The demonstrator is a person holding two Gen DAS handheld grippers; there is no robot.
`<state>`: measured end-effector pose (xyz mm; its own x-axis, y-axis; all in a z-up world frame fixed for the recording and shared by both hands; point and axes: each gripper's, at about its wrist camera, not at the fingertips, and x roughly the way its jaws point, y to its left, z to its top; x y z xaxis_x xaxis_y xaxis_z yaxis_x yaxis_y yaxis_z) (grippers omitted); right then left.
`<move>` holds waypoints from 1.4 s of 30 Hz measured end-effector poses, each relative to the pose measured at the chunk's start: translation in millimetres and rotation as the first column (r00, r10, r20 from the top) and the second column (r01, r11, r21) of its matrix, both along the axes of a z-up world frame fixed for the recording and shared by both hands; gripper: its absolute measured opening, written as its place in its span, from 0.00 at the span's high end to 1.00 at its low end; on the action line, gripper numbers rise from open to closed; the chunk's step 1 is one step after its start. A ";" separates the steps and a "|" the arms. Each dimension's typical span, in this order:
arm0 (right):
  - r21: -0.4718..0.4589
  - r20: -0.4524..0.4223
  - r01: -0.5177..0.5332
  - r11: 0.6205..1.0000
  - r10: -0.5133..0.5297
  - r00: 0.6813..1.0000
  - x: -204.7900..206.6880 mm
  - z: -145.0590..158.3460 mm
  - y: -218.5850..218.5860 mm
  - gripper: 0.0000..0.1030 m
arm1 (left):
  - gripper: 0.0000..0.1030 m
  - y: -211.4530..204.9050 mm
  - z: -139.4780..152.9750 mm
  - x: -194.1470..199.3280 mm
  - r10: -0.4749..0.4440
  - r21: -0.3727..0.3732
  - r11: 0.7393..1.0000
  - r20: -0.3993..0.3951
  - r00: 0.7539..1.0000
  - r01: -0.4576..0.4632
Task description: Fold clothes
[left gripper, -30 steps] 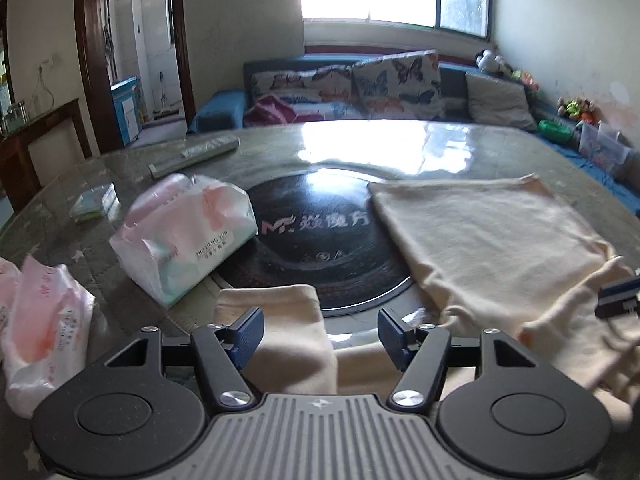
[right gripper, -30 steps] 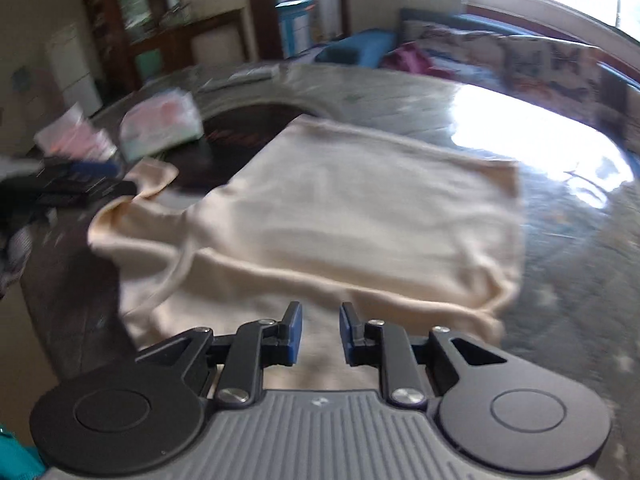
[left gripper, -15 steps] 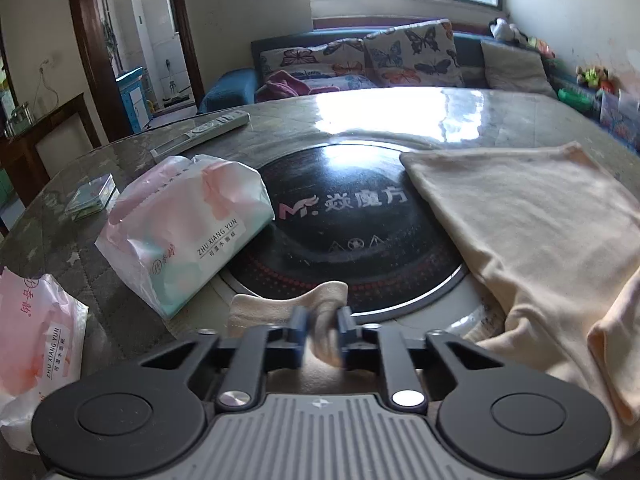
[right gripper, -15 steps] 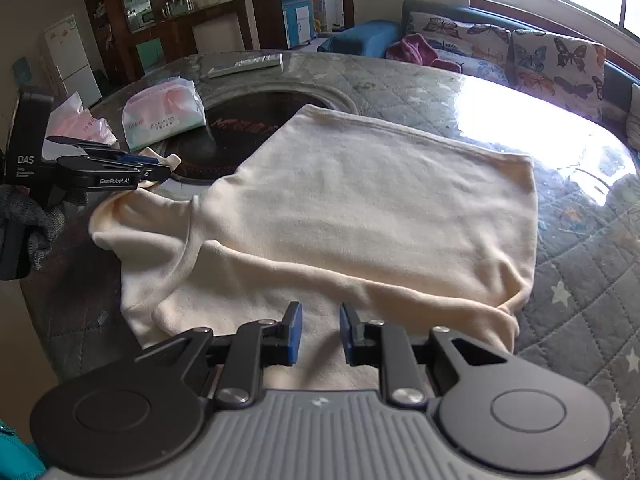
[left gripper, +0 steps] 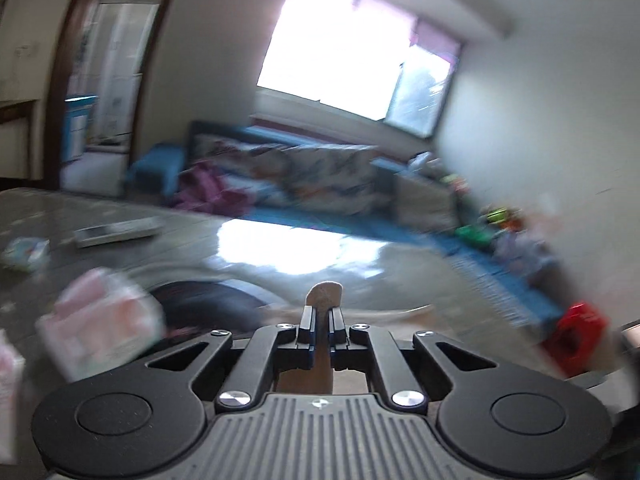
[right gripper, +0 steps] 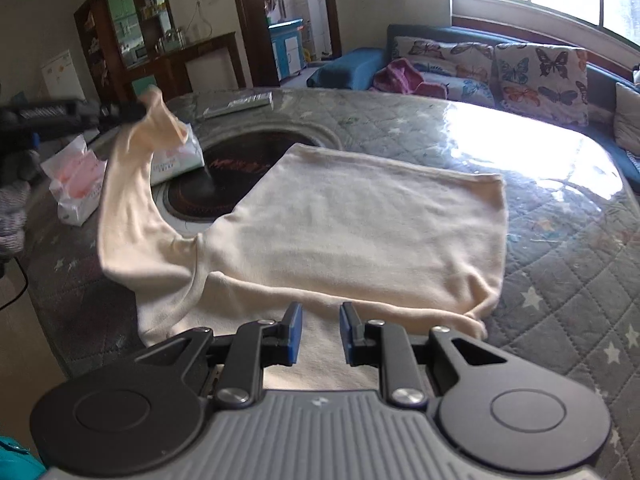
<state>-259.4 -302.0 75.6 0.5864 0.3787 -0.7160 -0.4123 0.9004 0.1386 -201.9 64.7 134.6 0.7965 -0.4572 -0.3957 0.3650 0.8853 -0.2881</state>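
Observation:
A cream long-sleeved garment (right gripper: 360, 220) lies flat on the round table (right gripper: 560, 280). Its left sleeve (right gripper: 128, 184) is lifted off the table in a long arc. My left gripper (right gripper: 134, 111) is shut on the cuff at the top of that arc. In the blurred left wrist view the cuff (left gripper: 324, 294) sticks up between the closed jaws of the left gripper (left gripper: 322, 312). My right gripper (right gripper: 322, 320) hovers over the garment's near edge. Its jaws stand a little apart, and cloth shows through the gap below them.
Two tissue packs (right gripper: 176, 160) (right gripper: 76, 184) sit at the left beside a dark round hob plate (right gripper: 216, 184). A remote (right gripper: 240, 104) lies at the table's far edge. A sofa with butterfly cushions (right gripper: 520, 72) stands behind. A grey sleeve (right gripper: 12, 208) shows at far left.
The left gripper closed on the sleeve cuff, then rose and tilted upward, pulling the sleeve off the table. The right gripper shifted slightly and kept the same gap.

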 end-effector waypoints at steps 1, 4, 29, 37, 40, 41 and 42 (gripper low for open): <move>0.003 0.005 0.007 1.000 -0.007 1.000 -1.8 1.3 -3.4 0.81 | 0.93 -9.1 4.5 -2.3 -0.028 -0.017 0.999 0.009 1.000 0.028; 0.009 0.013 0.035 0.999 -0.035 0.999 -5.5 3.2 -14.9 0.81 | 0.93 -38.5 12.5 -8.0 -0.106 -0.052 0.993 0.033 0.994 0.107; 0.104 -0.079 0.180 0.978 -0.173 0.982 -7.6 -7.3 -61.6 0.80 | 0.60 -105.7 -76.0 -35.1 -0.352 0.139 0.917 -0.159 0.922 0.374; 0.197 -0.202 0.187 0.962 -0.147 0.968 5.7 -28.6 -52.8 0.77 | 0.56 -52.3 -87.6 -45.7 -0.220 0.263 0.930 -0.163 0.962 0.258; 0.230 -0.228 0.213 0.950 -0.160 0.960 10.0 -29.1 -55.3 0.76 | 0.55 -42.5 -91.0 -53.0 -0.202 0.298 0.923 -0.159 0.966 0.242; 0.242 -0.232 0.222 0.944 -0.166 0.958 11.5 -27.9 -57.0 0.76 | 0.55 -41.1 -92.3 -55.0 -0.202 0.306 0.920 -0.159 0.966 0.243; 0.254 -0.237 0.232 0.939 -0.172 0.956 13.1 -26.7 -58.7 0.76 | 0.55 -40.4 -93.5 -57.0 -0.203 0.315 0.917 -0.159 0.966 0.245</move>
